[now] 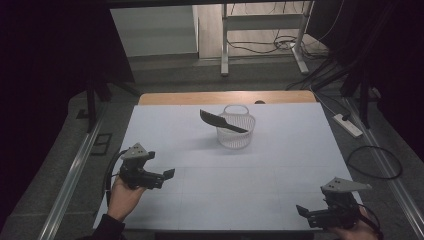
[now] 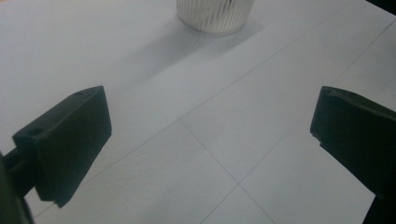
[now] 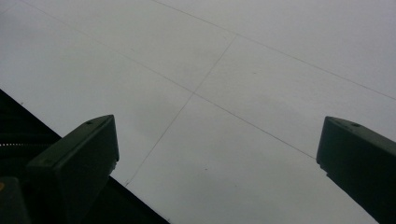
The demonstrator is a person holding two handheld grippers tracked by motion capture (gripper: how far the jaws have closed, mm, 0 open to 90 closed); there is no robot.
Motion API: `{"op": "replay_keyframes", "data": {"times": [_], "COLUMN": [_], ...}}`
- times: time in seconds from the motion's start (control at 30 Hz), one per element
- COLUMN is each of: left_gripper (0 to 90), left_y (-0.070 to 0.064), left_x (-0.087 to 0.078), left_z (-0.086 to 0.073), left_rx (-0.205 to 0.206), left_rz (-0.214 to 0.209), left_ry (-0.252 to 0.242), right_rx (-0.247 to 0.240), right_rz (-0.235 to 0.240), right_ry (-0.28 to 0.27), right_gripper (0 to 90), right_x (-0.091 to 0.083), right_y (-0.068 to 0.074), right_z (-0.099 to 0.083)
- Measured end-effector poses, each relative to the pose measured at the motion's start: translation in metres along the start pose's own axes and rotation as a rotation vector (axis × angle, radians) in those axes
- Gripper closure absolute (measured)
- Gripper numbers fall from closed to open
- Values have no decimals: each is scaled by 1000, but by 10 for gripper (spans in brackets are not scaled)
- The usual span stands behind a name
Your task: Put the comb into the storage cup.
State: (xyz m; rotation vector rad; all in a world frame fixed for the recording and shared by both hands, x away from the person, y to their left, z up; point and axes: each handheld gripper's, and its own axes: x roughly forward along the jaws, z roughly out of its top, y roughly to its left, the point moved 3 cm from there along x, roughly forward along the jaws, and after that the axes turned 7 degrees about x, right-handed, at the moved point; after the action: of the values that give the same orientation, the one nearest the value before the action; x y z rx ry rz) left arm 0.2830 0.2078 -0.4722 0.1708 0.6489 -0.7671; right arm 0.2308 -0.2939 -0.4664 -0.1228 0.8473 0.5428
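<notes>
Nearest the person, at the front right corner of the white tabletop (image 1: 280, 165), the right hand-held gripper (image 1: 306, 212) sits low in the person's right hand (image 1: 357, 231), its grey three-cornered plate on top and its black jaws pointing left; in the right gripper view its jaws stand wide apart with nothing between them, bare white sheet ahead and the dark front edge of the tabletop at lower left. On the other side and a little farther in, the left hand-held gripper (image 1: 167, 175) is held by the left hand (image 1: 122, 195) near the left edge, a dark sleeve (image 1: 107, 229) showing below the wrist; it points right and slightly away; in the left gripper view its jaws are likewise spread, empty, hovering over faint grid lines on the sheet. Both grippers are well apart from each other and from the things beyond. Farther back, just right of the tabletop's middle, stands a small white ribbed basket (image 1: 236, 131), upright; its lower wall appears at the top of the left gripper view (image 2: 215, 16). A black spatula (image 1: 220, 121) lies across the basket, its broad blade jutting out past the left rim, its handle slanting down to the right against the basket's wall. Beyond the sheet, a strip of bare wood (image 1: 225, 97) marks the far edge of the tabletop; past that, grey floor, cables and a white metal frame (image 1: 262, 35).
</notes>
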Motion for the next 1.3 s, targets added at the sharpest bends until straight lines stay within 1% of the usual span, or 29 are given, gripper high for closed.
{"op": "replay_keyframes", "data": {"times": [0.3,0.53,0.97,1.3], "left_gripper": [0,0,0,0], "left_y": [-3,-5,-10,-13], "left_x": [-12,-21,-36,-49], "left_z": [-10,-17,-30,-42], "left_rx": [-19,-36,-41,-65], "left_rz": [7,2,29,40], "left_ry": [-1,-7,0,2], "right_rx": [0,0,4,6], "right_rz": [0,0,3,0], "right_ry": [1,0,0,2], "right_gripper": [0,0,0,0], "right_x": [0,0,0,0], "right_y": [0,0,0,0], "right_z": [0,0,0,0]}}
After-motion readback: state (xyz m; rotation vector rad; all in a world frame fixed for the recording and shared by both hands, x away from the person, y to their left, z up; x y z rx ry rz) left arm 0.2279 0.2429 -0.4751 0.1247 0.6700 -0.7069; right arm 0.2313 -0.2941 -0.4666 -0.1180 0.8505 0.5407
